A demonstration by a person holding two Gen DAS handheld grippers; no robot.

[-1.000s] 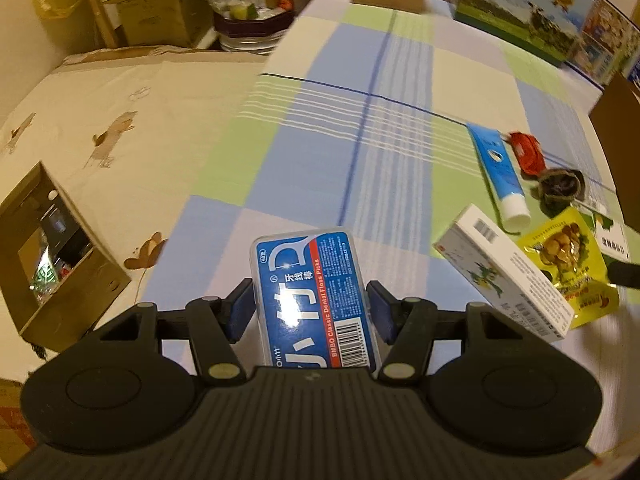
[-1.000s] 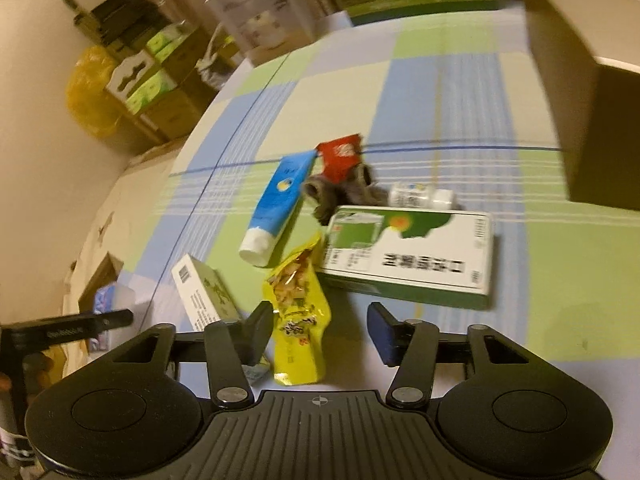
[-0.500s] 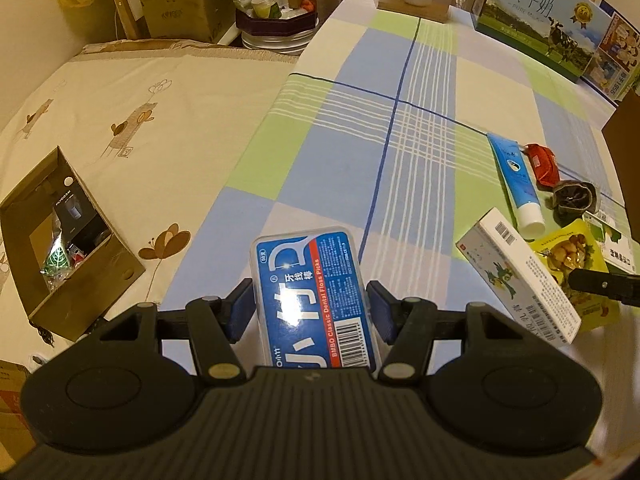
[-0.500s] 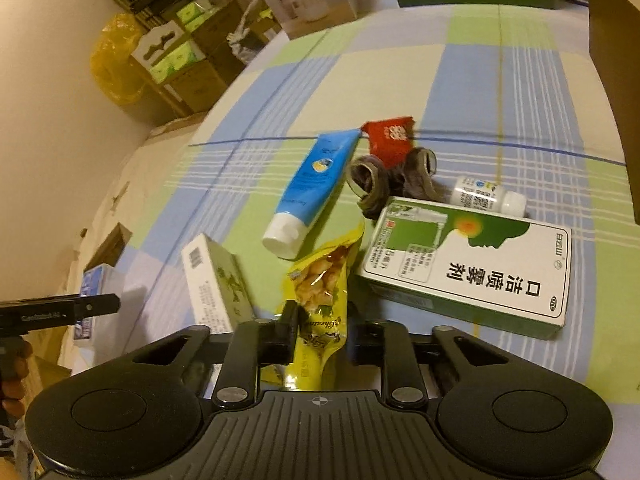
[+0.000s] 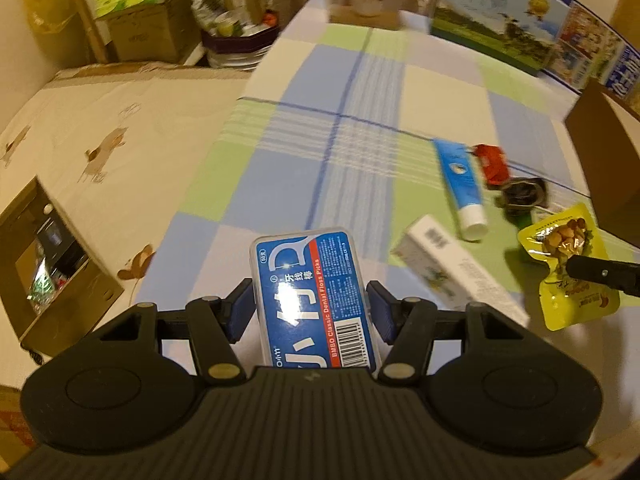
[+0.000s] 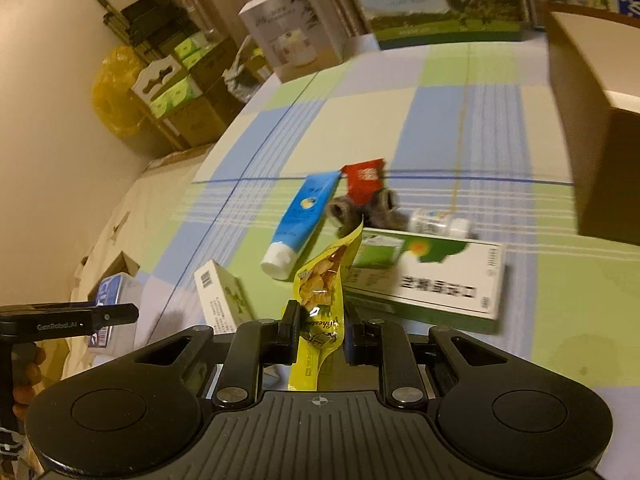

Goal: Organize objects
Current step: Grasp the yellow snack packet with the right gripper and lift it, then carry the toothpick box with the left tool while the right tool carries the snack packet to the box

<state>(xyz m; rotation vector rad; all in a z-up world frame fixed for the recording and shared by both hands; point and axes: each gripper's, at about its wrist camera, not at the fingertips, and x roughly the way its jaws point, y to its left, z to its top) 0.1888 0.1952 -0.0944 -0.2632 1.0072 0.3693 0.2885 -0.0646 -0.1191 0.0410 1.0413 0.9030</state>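
Yellow snack pouch (image 6: pixel 320 304) hangs pinched in the right gripper (image 6: pixel 318 332), lifted off the checked table (image 6: pixel 460 128). The left gripper (image 5: pixel 310 312) clamps a blue floss-pick box (image 5: pixel 310 292). Both pickups look finished; next, each probably needs carrying to the cardboard box (image 6: pixel 596 120) at far right.

In the right wrist view the tube (image 6: pixel 301 216) lay at about eleven o'clock from the snack pouch (image 6: pixel 325 280), the long flat box (image 6: pixel 430 276) at two o'clock, the small upright box (image 6: pixel 222 300) at nine. Behind the flat box lay a small bottle (image 6: pixel 438 222); a cardboard box (image 6: pixel 592 120) stood farther on, at two o'clock, on the counter (image 6: pixel 440 120).
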